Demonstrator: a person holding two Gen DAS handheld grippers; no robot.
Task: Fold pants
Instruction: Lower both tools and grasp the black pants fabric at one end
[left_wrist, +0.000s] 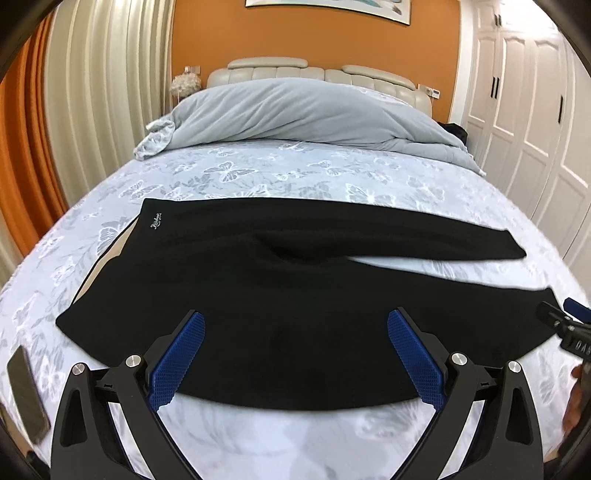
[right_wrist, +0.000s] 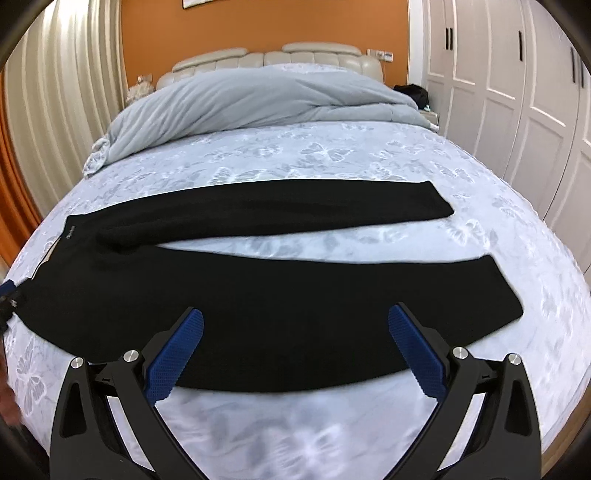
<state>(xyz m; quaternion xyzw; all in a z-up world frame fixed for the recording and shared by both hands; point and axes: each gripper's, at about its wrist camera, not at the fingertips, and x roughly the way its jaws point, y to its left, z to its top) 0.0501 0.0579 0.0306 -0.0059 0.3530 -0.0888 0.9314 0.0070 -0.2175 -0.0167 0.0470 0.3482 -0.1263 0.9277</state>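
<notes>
Black knit pants (left_wrist: 295, 295) lie flat and spread out across the bed's pale butterfly-print bedspread (left_wrist: 280, 173). Waistband at 9 o'clock in the left wrist view, both legs running toward 3 o'clock. Legs are splayed in a narrow V, with bedspread showing between them in the right wrist view.

Left gripper (left_wrist: 295, 325): jaws wide apart, holding nothing, poised over the near edge of the seat area. Right gripper (right_wrist: 295, 321): same, spread wide and empty, over the near leg around mid-length. Whether the blue pads touch the cloth I can't tell.

Handling, my read: soft, light, limp fabric with no stiffness. It'll drape and sag between the two grip points, and probably drags on the bedspread rather than slides. Nothing fragile.

Grip advice: pinch the near outer seam edge, left at the waistband corner around 8 o'clock, right at the near cuff (right_wrist: 506, 291) around 3 o'clock. Lift together and lay the near leg over the far leg (right_wrist: 332, 210). Grabbing mid-panel would likely bunch it.

Clutter: dark flat phone-like slab (left_wrist: 27, 398) at 8 o'clock on the bed, clear of the pants. Rumpled grey duvet (left_wrist: 295, 110) at 12 o'clock, well apart.
</notes>
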